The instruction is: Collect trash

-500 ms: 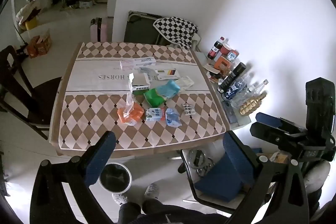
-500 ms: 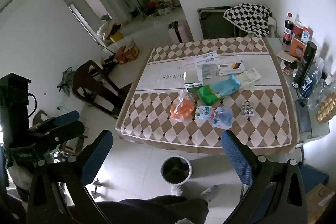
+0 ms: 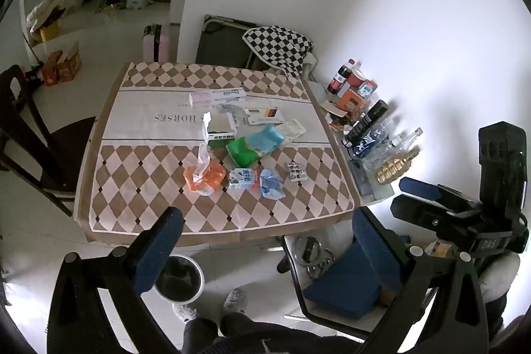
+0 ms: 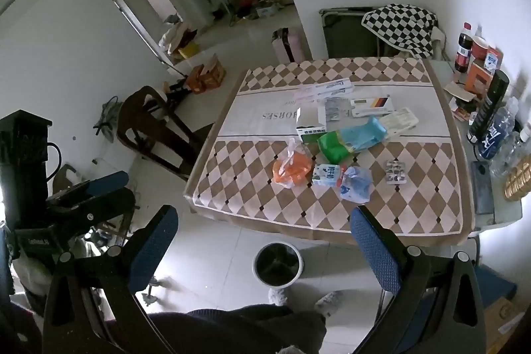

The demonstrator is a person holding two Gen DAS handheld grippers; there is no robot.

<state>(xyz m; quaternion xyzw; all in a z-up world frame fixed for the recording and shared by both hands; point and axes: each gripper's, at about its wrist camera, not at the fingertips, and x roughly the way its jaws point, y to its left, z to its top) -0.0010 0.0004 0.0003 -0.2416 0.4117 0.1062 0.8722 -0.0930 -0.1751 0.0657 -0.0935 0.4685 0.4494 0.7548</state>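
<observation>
Nothing has shifted since the earlier frame: your left gripper [image 3: 262, 241] and right gripper [image 4: 262, 241] both hang spread wide and empty. All the trash [image 4: 332, 155] lies mid-table; the bin [image 4: 278, 264] on the floor below awaits everything.
</observation>
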